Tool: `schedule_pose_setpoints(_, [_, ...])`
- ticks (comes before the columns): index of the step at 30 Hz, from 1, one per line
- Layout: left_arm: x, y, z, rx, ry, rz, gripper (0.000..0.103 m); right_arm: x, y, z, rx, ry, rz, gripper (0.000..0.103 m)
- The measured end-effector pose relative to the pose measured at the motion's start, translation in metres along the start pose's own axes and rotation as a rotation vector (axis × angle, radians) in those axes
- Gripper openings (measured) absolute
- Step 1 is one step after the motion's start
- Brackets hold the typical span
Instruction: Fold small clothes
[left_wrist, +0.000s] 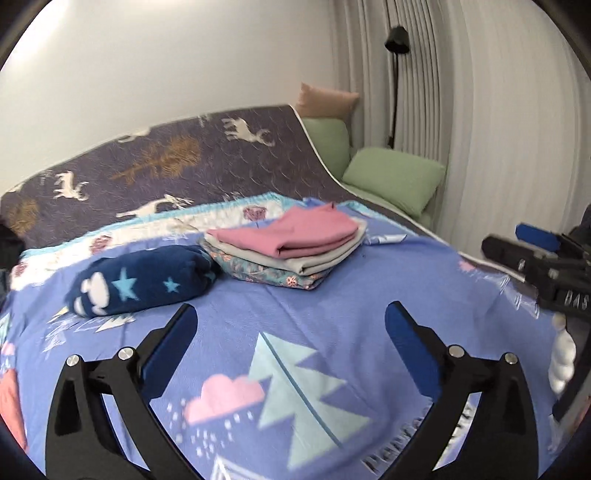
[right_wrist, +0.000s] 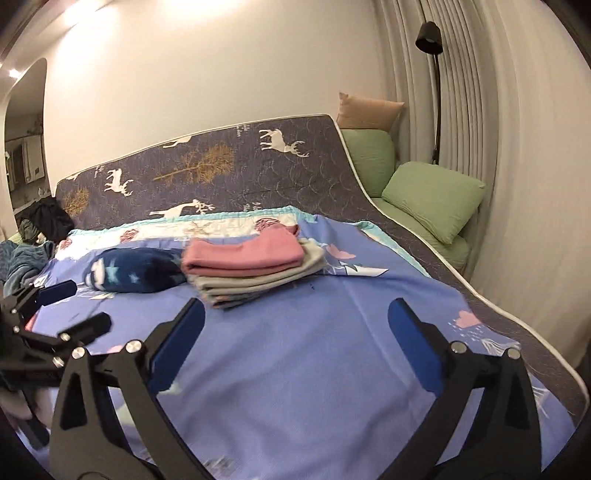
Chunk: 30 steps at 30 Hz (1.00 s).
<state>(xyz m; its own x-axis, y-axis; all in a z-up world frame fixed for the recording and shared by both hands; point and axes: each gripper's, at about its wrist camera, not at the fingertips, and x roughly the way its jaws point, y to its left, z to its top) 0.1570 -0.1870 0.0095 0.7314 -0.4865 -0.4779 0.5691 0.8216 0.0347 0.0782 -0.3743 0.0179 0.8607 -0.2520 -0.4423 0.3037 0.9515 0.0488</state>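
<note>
A stack of folded clothes (left_wrist: 291, 247) (right_wrist: 251, 273) lies on the blue patterned blanket (left_wrist: 314, 332) (right_wrist: 295, 369), a pink garment (left_wrist: 295, 232) (right_wrist: 243, 254) on top, grey and floral pieces below. A rolled navy fleece with stars (left_wrist: 144, 280) (right_wrist: 136, 275) lies left of the stack. My left gripper (left_wrist: 291, 321) hangs open over bare blanket in front of the stack, nothing between its fingers. My right gripper (right_wrist: 295, 317) is open too, just short of the stack. Each gripper shows at the other view's edge, the right gripper (left_wrist: 535, 258) and the left gripper (right_wrist: 55, 306).
A raised mattress with a deer print (left_wrist: 184, 162) (right_wrist: 221, 170) stands behind the blanket. Green cushions (left_wrist: 395, 177) (right_wrist: 432, 199) and a tan one (right_wrist: 369, 109) sit at the right by a floor lamp (right_wrist: 430, 37) and curtain. Dark crumpled clothes (right_wrist: 48, 218) lie far left.
</note>
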Motion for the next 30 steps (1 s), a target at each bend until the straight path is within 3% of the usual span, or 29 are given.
schedule_pose_setpoints(6, [-0.058,-0.007,-0.006,-0.016,-0.019,0.128,0.102,-0.063,0.025,-0.007,0.034,-0.036,0.046,0.101])
schedule_pose_setpoints(13, [-0.121,0.004,-0.026,-0.086,-0.028,0.141,0.102,-0.106,0.041,-0.019,0.061,-0.014,0.081,0.101])
schedule_pose_setpoints(21, [-0.153,0.004,-0.048,-0.074,0.013,0.175,0.102,-0.136,0.057,-0.032,0.063,-0.001,0.102,0.101])
schedule_pose_setpoints(30, [-0.182,0.011,-0.061,-0.114,-0.020,0.146,0.102,-0.144,0.072,-0.044,0.048,0.023,0.113,0.101])
